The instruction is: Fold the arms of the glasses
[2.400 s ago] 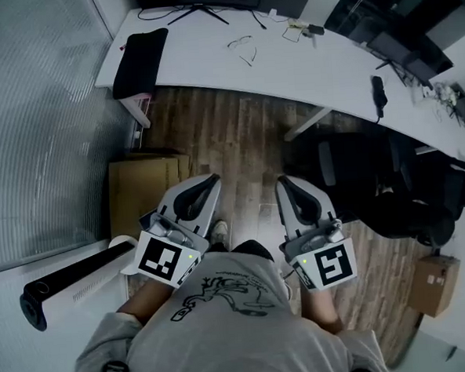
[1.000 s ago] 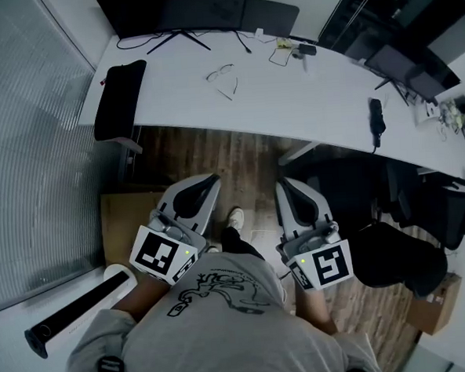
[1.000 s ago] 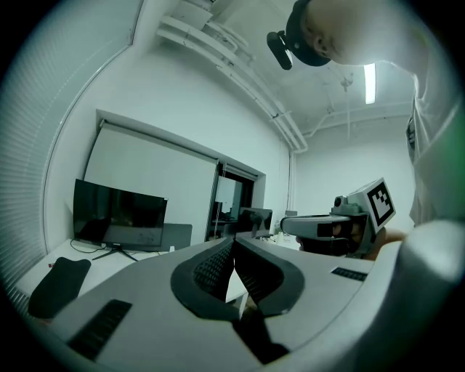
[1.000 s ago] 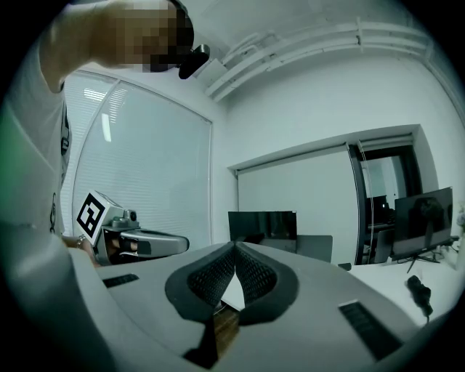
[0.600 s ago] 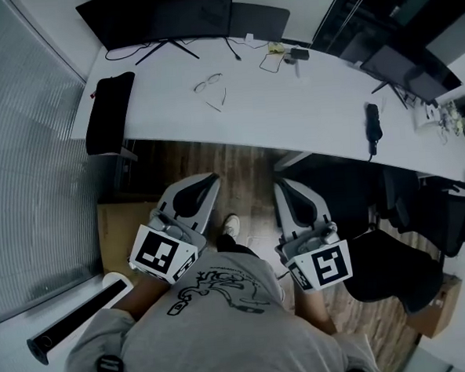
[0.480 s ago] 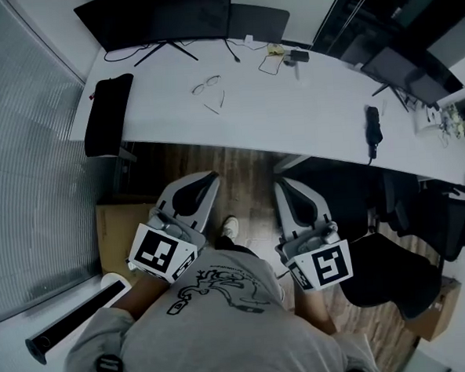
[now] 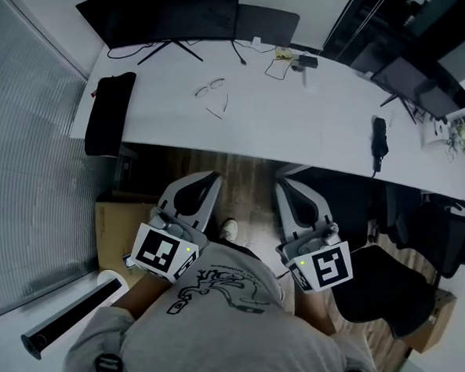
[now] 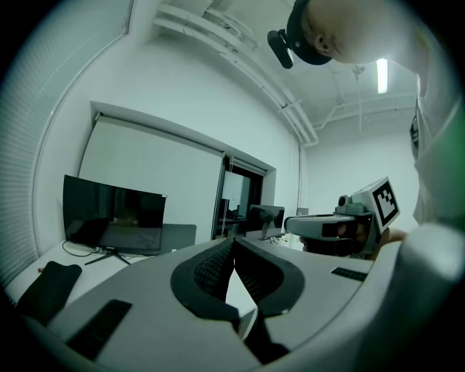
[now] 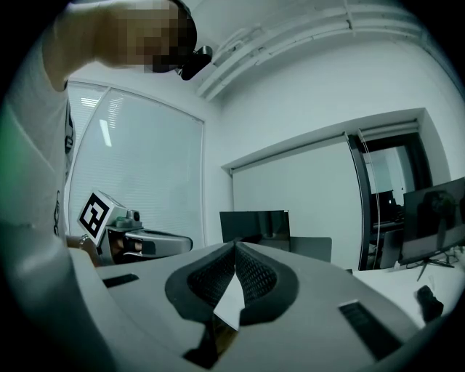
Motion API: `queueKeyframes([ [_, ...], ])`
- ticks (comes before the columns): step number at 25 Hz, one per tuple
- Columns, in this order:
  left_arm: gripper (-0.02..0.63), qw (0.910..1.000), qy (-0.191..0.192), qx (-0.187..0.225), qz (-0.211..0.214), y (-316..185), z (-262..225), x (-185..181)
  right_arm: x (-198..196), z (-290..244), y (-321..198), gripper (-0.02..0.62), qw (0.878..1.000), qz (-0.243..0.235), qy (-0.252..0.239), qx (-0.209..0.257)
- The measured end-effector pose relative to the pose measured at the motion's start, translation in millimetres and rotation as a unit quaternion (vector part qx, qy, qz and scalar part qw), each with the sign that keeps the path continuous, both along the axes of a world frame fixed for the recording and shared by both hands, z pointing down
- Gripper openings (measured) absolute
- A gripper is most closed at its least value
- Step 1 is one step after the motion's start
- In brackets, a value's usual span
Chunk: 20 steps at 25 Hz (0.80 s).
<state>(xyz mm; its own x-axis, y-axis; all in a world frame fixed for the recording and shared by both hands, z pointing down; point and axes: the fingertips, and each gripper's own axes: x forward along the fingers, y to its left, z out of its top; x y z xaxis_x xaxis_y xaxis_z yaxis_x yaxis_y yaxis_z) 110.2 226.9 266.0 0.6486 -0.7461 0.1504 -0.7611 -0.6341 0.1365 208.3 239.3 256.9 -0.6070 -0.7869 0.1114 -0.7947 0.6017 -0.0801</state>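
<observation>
No words to read, just square code markers on the left gripper point(image 7: 207, 179), seven o'clock, and the right gripper point(image 7: 284, 183), five.

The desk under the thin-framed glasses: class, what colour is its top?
White; the long curved desk shows best in the head view.

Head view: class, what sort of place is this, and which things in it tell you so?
Most likely an office: a long white desk carries a dark monitor, and a black office chair stands on the wooden floor beside it.
</observation>
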Motion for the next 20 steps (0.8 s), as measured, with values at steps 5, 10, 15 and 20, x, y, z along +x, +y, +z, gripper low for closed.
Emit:
queueKeyframes([
  [5, 0.021, 1.0, -0.001, -0.003, -0.009, -29.0, 6.5, -12.7, -9.1, 3.0, -28.1, 0.009, 1.0, -0.005, 0.001, -0.001],
  [10, 0.021, 0.9999, -0.002, -0.004, -0.013, -66.2, 9.6, -28.5, -26.7, 6.9, -63.7, 0.009, 1.0, -0.012, 0.004, -0.006],
  [15, 0.021, 0.9999, -0.001, -0.004, -0.016, -109.7, 10.4, -50.8, -48.9, 8.2, -106.4, 0.009, 1.0, -0.018, 0.012, -0.007],
  [20, 0.021, 0.9999, -0.003, 0.001, -0.011, -157.1, 9.3, -70.3, -71.6, 7.0, -151.8, 0.009, 1.0, -0.023, 0.02, -0.006],
])
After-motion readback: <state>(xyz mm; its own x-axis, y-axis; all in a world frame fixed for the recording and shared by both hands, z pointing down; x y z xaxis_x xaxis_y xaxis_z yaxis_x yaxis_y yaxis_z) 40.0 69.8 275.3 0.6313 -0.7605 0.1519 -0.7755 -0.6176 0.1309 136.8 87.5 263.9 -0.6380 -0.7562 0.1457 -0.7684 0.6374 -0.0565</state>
